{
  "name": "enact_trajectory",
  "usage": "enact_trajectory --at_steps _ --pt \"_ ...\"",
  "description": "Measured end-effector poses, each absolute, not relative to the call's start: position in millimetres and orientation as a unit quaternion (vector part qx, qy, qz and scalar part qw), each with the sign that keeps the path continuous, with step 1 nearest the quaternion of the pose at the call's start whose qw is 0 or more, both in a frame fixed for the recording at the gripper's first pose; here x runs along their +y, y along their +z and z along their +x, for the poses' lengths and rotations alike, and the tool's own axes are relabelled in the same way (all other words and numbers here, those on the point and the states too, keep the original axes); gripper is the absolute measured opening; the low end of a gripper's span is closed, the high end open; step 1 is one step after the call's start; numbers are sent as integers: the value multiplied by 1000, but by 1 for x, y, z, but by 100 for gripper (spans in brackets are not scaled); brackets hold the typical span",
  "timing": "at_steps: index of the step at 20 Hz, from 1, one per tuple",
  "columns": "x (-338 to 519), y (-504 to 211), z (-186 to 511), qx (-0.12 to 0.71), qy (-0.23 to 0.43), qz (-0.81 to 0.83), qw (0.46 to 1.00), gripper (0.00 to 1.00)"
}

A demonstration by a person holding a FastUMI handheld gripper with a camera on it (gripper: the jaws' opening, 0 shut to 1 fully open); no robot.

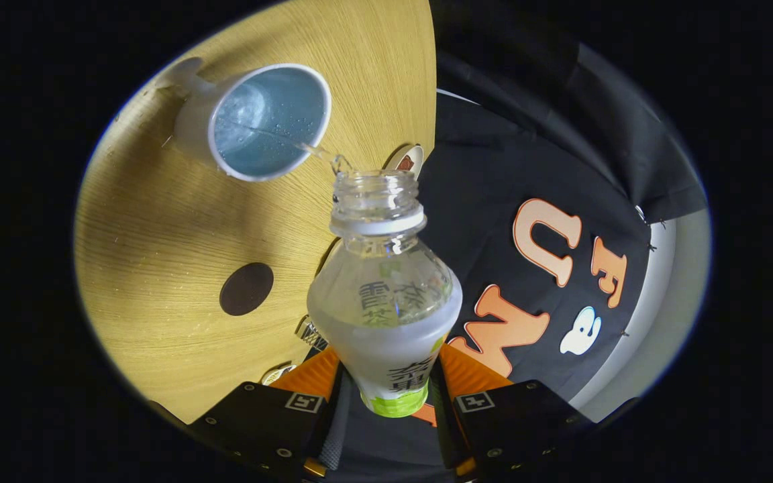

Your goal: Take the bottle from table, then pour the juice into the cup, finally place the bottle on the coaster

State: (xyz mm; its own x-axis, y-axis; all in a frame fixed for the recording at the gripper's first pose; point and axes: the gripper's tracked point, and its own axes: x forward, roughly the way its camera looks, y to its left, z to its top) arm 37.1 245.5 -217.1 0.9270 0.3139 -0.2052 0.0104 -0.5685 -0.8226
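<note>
Pouring underway: hand-held gripper [386, 396] clamps the clear plastic bottle [384, 295] by its lower body, 1 finger pressed to each side. Bottle sits between the 2 fingers, uncapped neck pointing ahead toward the cup, its label band down by the fingers. A thin stream of clear liquid [323, 153] leaves the bottle mouth and crosses the near rim of the white cup [252, 124]. Cup stands on the wooden bench [158, 241], beyond the bottle mouth, pale liquid with small bubbles inside. A dark round coaster [246, 289] lies on the bench beside the bottle's shoulder, apart from the cup. Bench edge runs just behind the bottle, black cloth wall [494, 174] past it.
</note>
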Motion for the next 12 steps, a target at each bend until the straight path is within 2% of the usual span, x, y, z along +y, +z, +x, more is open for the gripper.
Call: enact_trajectory --at_steps 12 --pt "258 -214 39 -104 173 -880 430 57"
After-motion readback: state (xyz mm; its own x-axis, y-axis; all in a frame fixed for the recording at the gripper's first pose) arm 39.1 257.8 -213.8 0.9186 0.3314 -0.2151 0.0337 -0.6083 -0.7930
